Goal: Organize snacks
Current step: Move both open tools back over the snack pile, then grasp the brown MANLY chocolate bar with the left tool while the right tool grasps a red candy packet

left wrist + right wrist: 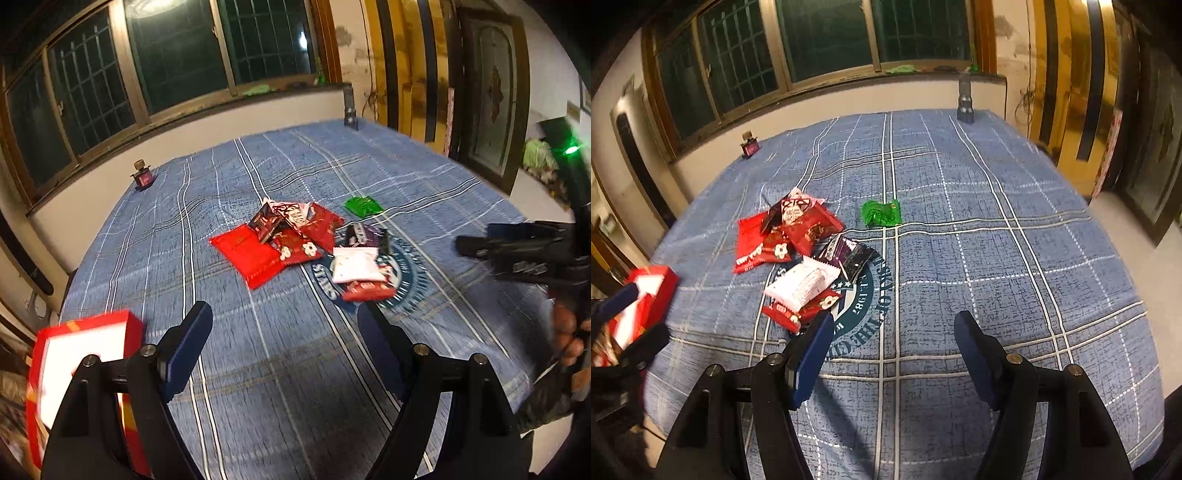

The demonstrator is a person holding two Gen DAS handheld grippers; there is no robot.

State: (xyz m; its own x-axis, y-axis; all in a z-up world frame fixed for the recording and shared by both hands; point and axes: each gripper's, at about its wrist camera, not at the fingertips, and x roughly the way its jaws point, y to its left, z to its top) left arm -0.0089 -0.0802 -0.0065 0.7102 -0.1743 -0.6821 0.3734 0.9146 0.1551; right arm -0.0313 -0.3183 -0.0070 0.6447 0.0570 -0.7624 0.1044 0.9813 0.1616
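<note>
Now | left claw (284,325) agape, empty | right claw (894,328) agape, empty | cloth emblem (402,273) reads "STARS"

Left hand-held gripper (284,325) is angling downward, its two dark-blue fingers (192,332) standing well apart with nothing between them. Right hand-held gripper (894,332) is also tilting down, jaws parted and holding nothing. From the left wrist view, the person's right hand (569,332) is showing at the frame's right edge, wrapping the handle of its tool, a dark patterned sleeve (543,402) below it.
</note>
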